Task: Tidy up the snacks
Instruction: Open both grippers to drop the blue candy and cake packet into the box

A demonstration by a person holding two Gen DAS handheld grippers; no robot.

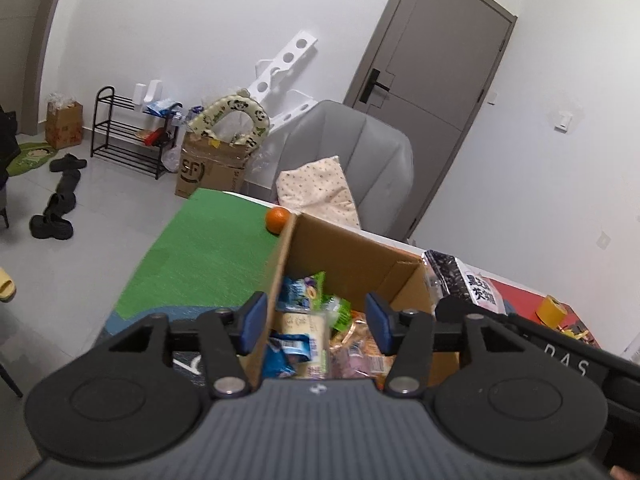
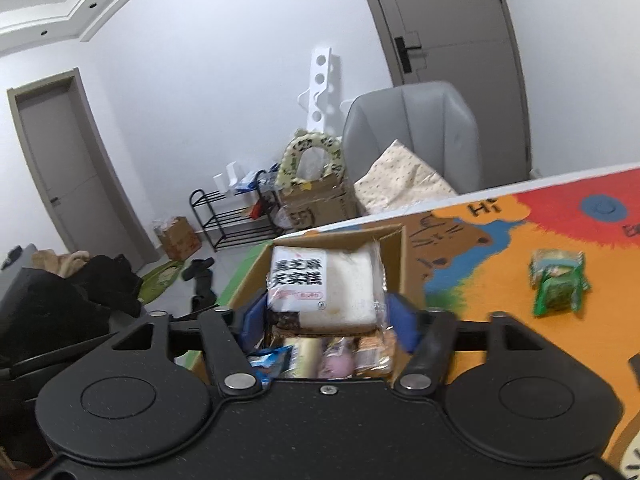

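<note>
Cardboard box [image 2: 394, 264]: centre frame, snacks piled inside.
Right gripper [image 2: 332, 316]: spread around white cake packet [image 2: 340, 288]; whether pads touch, unclear.
Left gripper [image 1: 316, 322]: spread, empty.
Advice: release low, inside walls.

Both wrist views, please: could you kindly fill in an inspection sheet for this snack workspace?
Surface: table under a colourful printed mat.
Job's things: open brown cardboard box holding mixed snack packets; white cake packet with black-lettered label above it; green snack packet loose on the mat.
Clutter: round orange fruit beside the box.
Grippers: left gripper jaws open over the box's wall; right gripper jaws flank the white packet, contact unclear.
Cables: nothing seen.
Surroundings: grey padded chair, black wire shoe rack, closed grey door.
</note>
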